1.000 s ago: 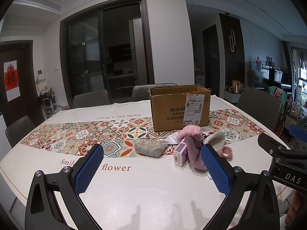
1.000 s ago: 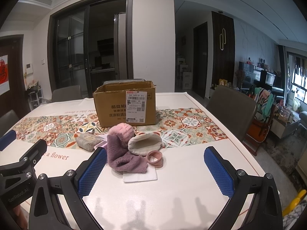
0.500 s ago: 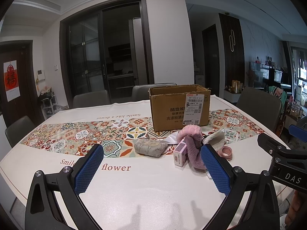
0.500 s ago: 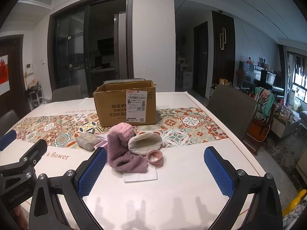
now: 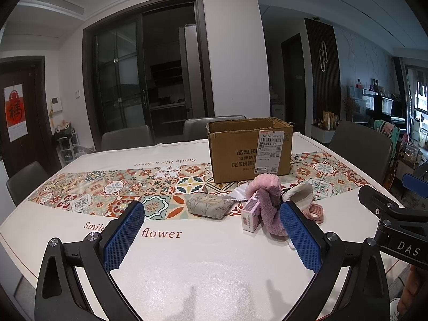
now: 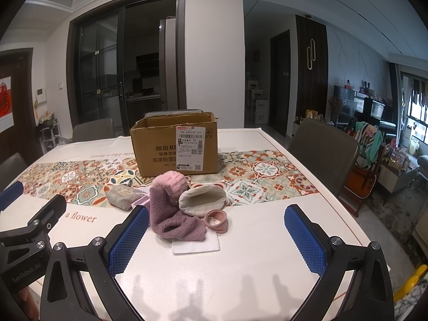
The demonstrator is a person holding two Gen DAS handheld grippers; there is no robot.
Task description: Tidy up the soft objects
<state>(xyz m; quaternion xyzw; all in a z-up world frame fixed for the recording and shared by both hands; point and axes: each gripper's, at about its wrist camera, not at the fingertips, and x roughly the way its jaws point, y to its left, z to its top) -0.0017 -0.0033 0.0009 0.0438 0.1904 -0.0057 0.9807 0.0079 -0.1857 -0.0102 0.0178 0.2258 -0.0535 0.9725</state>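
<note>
You have one cardboard box (image 6: pixel 174 147) standing open on the table (image 6: pixel 254 262), and a small heap of things in front of it. In that heap you can count one purple knitted cloth (image 6: pixel 174 219), one pink fluffy piece (image 6: pixel 171 182) on top of it, one cream pouch (image 6: pixel 202 200), one grey flowered pouch (image 5: pixel 207 206), one small pink carton (image 5: pixel 251 215), one flat white pad (image 6: pixel 196 244) and one stack of pink hair rings (image 6: pixel 216 220). Four chairs (image 6: pixel 323 155) show around the table.
</note>
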